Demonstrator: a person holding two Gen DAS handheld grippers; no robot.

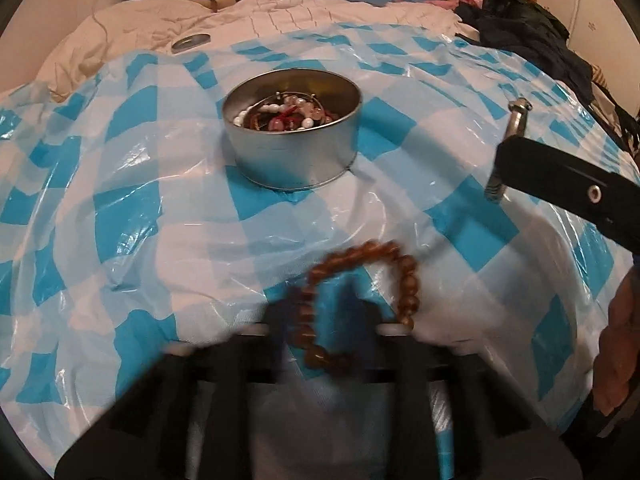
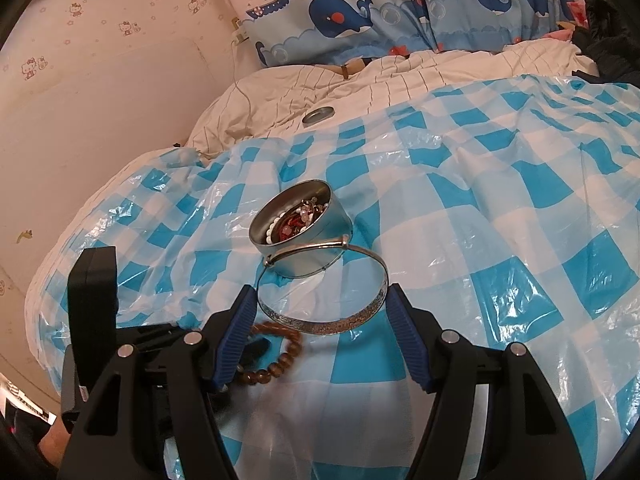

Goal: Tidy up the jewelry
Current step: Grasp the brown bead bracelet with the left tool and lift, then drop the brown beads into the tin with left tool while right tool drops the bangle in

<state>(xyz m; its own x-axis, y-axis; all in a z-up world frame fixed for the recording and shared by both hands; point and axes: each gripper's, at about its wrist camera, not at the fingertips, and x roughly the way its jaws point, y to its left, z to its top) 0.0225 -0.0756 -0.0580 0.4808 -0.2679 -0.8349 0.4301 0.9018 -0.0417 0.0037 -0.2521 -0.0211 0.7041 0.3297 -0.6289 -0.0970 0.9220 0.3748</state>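
Observation:
A round metal tin [image 1: 294,136] holding several bead strings stands on the blue-and-white checked plastic sheet [image 1: 132,208]; it also shows in the right wrist view [image 2: 302,226]. My left gripper [image 1: 326,312] is shut on a brown bead bracelet [image 1: 360,304], held blurred just above the sheet, near of the tin; the bracelet shows in the right wrist view [image 2: 276,354]. My right gripper [image 2: 322,312] is shut on a silver bangle [image 2: 324,292], held flat just in front of the tin. The bangle and one right finger [image 1: 560,184] show edge-on in the left wrist view.
The tin's lid [image 2: 318,115] lies on the cream quilt [image 2: 400,80] beyond the sheet, also in the left wrist view [image 1: 190,43]. Dark clothing [image 1: 532,32] is piled at the far right. A whale-print curtain [image 2: 380,12] hangs behind the bed.

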